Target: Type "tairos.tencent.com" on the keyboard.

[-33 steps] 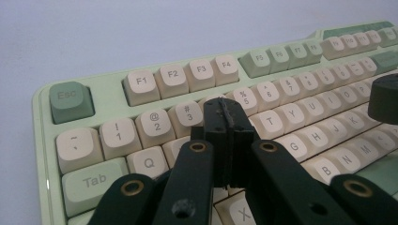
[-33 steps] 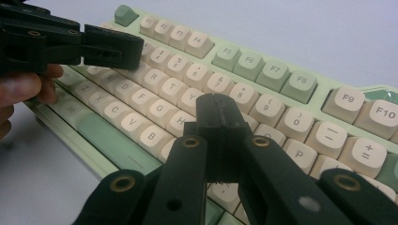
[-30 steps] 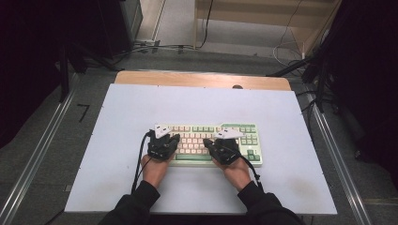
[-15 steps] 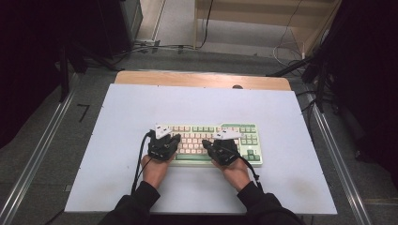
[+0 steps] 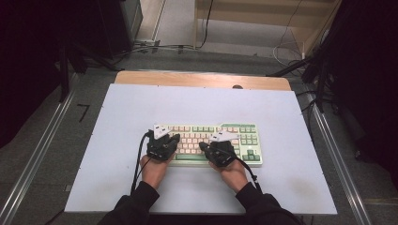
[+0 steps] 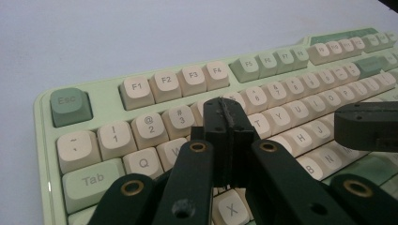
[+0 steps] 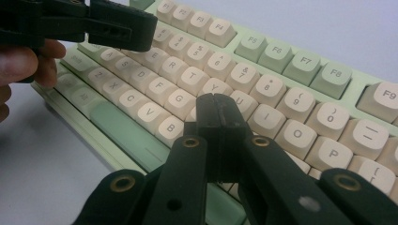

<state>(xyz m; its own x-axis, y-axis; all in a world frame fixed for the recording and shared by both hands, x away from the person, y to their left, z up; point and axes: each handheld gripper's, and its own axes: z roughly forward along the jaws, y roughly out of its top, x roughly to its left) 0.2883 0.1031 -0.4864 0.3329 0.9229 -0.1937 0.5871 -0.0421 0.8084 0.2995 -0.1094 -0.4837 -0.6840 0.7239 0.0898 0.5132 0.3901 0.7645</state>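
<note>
Keyboard (image 5: 211, 143) in pale green with cream keycaps lies flat on the white tabletop (image 5: 117, 108), a little toward the near edge and roughly midway between the left and right edges, its long side running parallel to that near edge. Left gripper (image 5: 164, 139) hovers over the keyboard's left half, its jaws pressed together with nothing between them; in the left gripper view the closed tips (image 6: 225, 122) sit above the number and letter rows, near the keys marked 3 and W, though whether they touch a key cannot be told. Right gripper (image 5: 220, 145) hangs over the middle of the keyboard, jaws likewise closed and empty; in the right gripper view its tips (image 7: 218, 112) stand just above the keys around G, H and B. Both hands come in from the near edge, well apart.
</note>
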